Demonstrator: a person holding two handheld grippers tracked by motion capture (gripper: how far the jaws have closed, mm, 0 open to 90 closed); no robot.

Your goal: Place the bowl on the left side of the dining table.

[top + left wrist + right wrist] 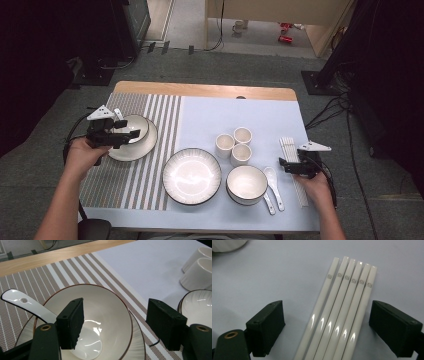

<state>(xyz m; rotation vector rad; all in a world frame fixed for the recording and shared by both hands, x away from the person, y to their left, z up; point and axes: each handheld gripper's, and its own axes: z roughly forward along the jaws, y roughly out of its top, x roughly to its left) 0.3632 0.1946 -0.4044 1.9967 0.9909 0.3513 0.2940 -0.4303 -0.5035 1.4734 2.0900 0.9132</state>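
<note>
Chopsticks (342,315) lie between the spread jaws of the right gripper (332,327) — untouched by either.

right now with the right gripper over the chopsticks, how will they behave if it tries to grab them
The chopsticks look glossy and hard, so they would probably slip between the pads. They look rounded and lie loose side by side, so a nudge would likely roll or scatter them. The open right gripper straddles all six, so lifting a single pair may be awkward.
</note>
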